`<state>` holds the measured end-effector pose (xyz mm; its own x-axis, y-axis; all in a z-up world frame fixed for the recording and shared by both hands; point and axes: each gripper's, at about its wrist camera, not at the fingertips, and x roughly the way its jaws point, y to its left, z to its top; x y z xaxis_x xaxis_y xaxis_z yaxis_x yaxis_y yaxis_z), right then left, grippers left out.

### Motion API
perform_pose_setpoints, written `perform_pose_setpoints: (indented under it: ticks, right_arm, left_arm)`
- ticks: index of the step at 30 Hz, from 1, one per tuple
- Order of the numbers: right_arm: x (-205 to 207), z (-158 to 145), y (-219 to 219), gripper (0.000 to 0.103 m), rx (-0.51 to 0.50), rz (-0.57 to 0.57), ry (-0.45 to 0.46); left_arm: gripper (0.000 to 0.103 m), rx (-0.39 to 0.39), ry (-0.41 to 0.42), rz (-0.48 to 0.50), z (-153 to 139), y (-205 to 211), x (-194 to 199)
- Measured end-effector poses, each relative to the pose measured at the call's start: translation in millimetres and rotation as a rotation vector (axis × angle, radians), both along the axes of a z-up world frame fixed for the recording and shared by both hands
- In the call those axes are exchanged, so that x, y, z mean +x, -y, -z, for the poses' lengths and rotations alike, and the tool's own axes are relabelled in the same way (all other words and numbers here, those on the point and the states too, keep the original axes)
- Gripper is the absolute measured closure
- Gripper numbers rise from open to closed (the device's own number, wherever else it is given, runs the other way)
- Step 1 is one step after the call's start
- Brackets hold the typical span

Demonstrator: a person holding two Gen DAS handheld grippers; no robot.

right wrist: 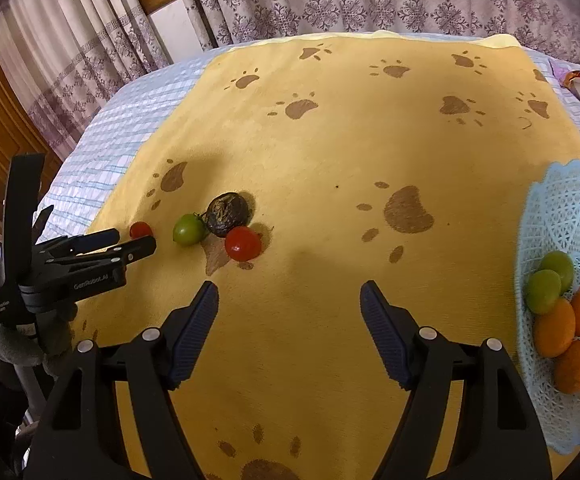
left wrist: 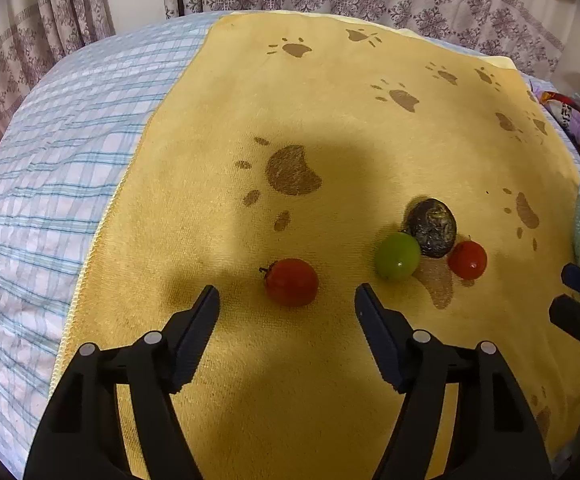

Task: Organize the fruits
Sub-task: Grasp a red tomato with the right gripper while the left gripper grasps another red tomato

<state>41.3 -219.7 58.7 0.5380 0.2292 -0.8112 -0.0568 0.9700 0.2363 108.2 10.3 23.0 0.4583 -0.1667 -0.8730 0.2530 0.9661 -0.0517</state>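
Note:
On a yellow paw-print towel (left wrist: 330, 120) lie a red tomato (left wrist: 292, 282), a green fruit (left wrist: 397, 256), a dark wrinkled fruit (left wrist: 432, 228) and a second red tomato (left wrist: 467, 260). My left gripper (left wrist: 286, 292) is open, its fingertips either side of the near tomato without touching it. In the right wrist view the left gripper (right wrist: 135, 240) shows at the left, with that tomato (right wrist: 141, 230) between its tips. My right gripper (right wrist: 287, 286) stands open and empty over bare towel, nearer than the second tomato (right wrist: 243, 243), green fruit (right wrist: 188, 229) and dark fruit (right wrist: 225, 209).
A pale blue lattice basket (right wrist: 562, 208) at the right holds two green fruits (right wrist: 546, 290) and several orange fruits (right wrist: 556, 326). The towel lies on a checked blue-white sheet (left wrist: 69, 160). Patterned curtains (right wrist: 330, 0) hang behind. The right gripper (left wrist: 562, 292) shows at the left wrist view's right edge.

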Motion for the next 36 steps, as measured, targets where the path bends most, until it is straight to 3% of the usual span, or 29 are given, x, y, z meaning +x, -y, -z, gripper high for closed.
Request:
perform_pose_setpoints:
  ticks: [13, 22, 27, 36]
  right_arm:
    - [19, 12, -19, 0.028, -0.021, -0.036, -0.022]
    - [43, 20, -35, 0.03, -0.062, -0.062, -0.029]
    - [53, 25, -43, 0.048, -0.081, -0.082, -0.04]
    - [64, 36, -54, 0.067, -0.098, -0.115, -0.061]
  left_arm:
    - [0.074, -0.026, -0.01, 0.019, 7, 1, 10]
    - [0.075, -0.06, 0.003, 0.034, -4, 2, 7]
    - [0.075, -0.07, 0.007, 0.032, -8, 3, 6]
    - [0.075, -0.076, 0.007, 0.032, -9, 4, 4]
